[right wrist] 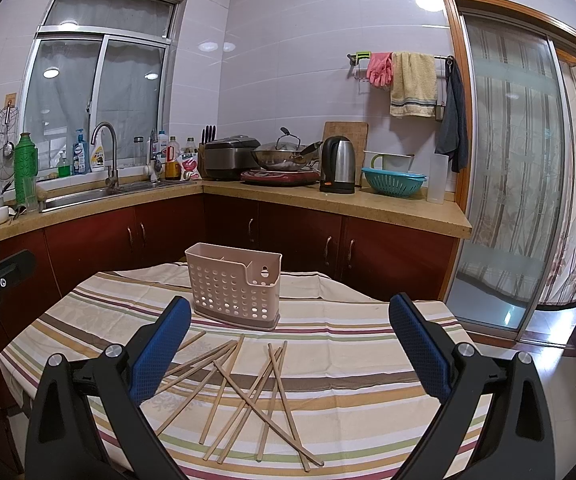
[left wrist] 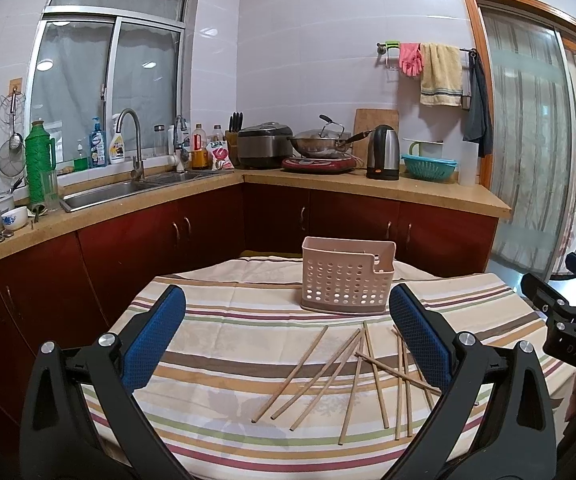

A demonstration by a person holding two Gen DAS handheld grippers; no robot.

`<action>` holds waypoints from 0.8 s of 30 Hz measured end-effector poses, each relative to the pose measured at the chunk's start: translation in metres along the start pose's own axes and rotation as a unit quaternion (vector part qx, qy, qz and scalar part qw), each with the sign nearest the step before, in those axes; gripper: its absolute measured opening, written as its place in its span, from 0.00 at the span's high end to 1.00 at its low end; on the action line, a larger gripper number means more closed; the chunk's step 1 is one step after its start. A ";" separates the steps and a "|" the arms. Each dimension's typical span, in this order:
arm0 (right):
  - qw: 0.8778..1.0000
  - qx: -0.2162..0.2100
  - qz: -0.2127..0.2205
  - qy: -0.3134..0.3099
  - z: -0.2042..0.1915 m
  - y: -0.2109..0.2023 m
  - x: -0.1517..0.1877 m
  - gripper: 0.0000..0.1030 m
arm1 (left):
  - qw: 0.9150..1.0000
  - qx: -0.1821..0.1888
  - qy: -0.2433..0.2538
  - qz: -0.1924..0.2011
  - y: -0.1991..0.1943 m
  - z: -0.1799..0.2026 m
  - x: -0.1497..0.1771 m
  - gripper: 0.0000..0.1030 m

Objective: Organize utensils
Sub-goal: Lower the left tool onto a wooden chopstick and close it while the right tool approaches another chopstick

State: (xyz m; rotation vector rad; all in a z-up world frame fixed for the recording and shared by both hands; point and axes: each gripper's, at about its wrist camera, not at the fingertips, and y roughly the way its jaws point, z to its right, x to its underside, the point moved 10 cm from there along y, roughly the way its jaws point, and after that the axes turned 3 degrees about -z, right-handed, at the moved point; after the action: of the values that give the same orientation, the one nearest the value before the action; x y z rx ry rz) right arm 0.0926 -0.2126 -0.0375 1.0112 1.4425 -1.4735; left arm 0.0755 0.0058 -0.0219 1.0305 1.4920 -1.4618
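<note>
Several wooden chopsticks [left wrist: 352, 372] [right wrist: 247, 392] lie scattered and crossed on the striped tablecloth [left wrist: 223, 360] [right wrist: 352, 360]. Behind them stands a pale pink perforated utensil holder [left wrist: 346, 276] [right wrist: 233, 286], upright with nothing seen inside. My left gripper [left wrist: 288, 328] hovers open above the near side of the table, with the chopsticks mostly between and under its right finger. My right gripper [right wrist: 290, 338] is open too, above the chopsticks, nothing between its blue pads. In the left wrist view the right gripper [left wrist: 564, 312] shows at the right edge.
Dark red cabinets and a countertop [left wrist: 328, 178] wrap behind the table, carrying a sink [left wrist: 119, 192], wok, kettle [left wrist: 384, 152] and teal colander [right wrist: 392, 180]. A sliding glass door [right wrist: 512, 168] is on the right. The table edge drops off close behind the holder.
</note>
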 end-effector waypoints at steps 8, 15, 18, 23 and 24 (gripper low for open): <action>1.000 -0.004 -0.010 0.006 0.008 0.013 0.018 0.06 | 1.000 -0.004 -0.001 -0.023 0.021 -0.008 0.017 0.04; 0.998 -0.008 -0.064 0.010 0.020 0.055 0.068 0.06 | 0.996 -0.012 0.017 -0.083 0.076 -0.017 0.068 0.04; 0.996 -0.011 -0.089 0.016 0.025 0.072 0.092 0.06 | 0.993 -0.021 0.027 -0.110 0.098 -0.023 0.093 0.05; 0.991 -0.020 -0.127 0.026 0.029 0.091 0.121 0.06 | 0.985 -0.023 0.037 -0.168 0.135 -0.037 0.140 0.23; 0.990 -0.021 -0.134 0.026 0.029 0.095 0.126 0.06 | 0.982 -0.019 0.034 -0.185 0.144 -0.040 0.151 0.26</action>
State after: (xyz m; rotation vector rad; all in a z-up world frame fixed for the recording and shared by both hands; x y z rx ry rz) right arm 0.1391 -0.2444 -0.1877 0.8608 1.6925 -1.6075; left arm 0.1559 0.0503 -0.2133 0.8143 1.8260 -1.6572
